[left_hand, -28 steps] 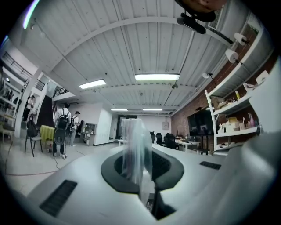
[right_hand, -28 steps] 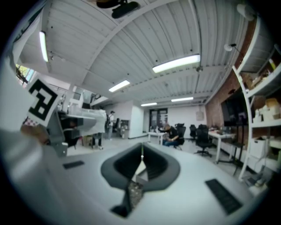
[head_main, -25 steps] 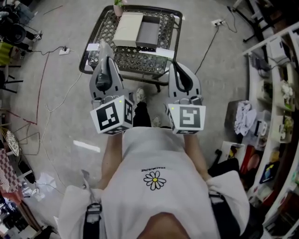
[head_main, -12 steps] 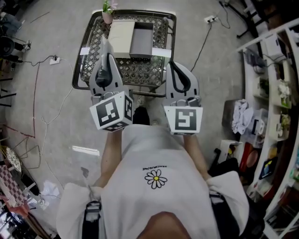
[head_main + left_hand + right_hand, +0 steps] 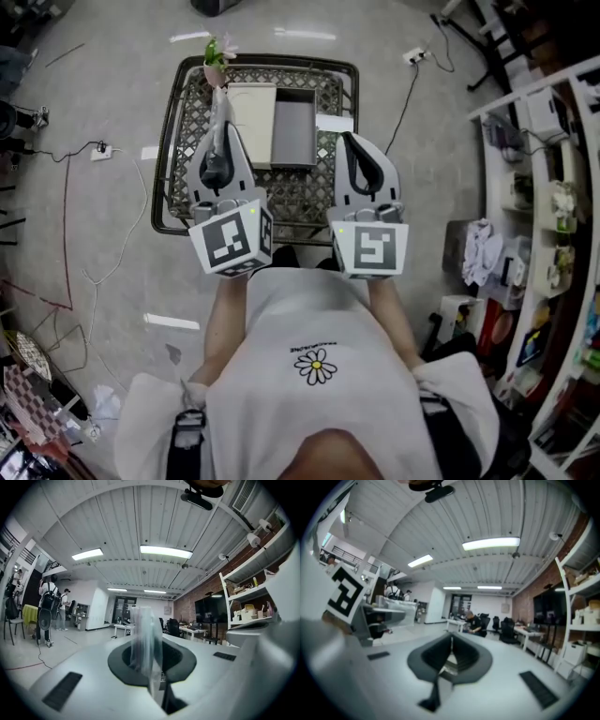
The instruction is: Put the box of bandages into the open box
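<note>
— Since a second ago the table has slid down the head view; it lay at the top edge, and both tongs now show over its near half, with the far rim in sight too.

— What stands on it?

— An open box, grey inside, on the far half. Its cream lid lies flat just beside it on the left, the two touching. A small potted plant sits at the far left corner.

— How are the arms held?

— Both forearms reach forward from the torso, elbows close to the body. The left tongs and right tongs lie side by side, pointing level and away from the person, marker cubes nearest the chest.

— And the grip?

— The left tongs are closed on the box of bandages. It shows as a thin, clear plastic thing standing upright out of the pads. From above its far end overlaps the lid's left edge, short of the open box. The right tongs are pressed together with nothing between them.

— So the bandages are not in yet?

— No, they are in the left grip, left of the open box.
</note>
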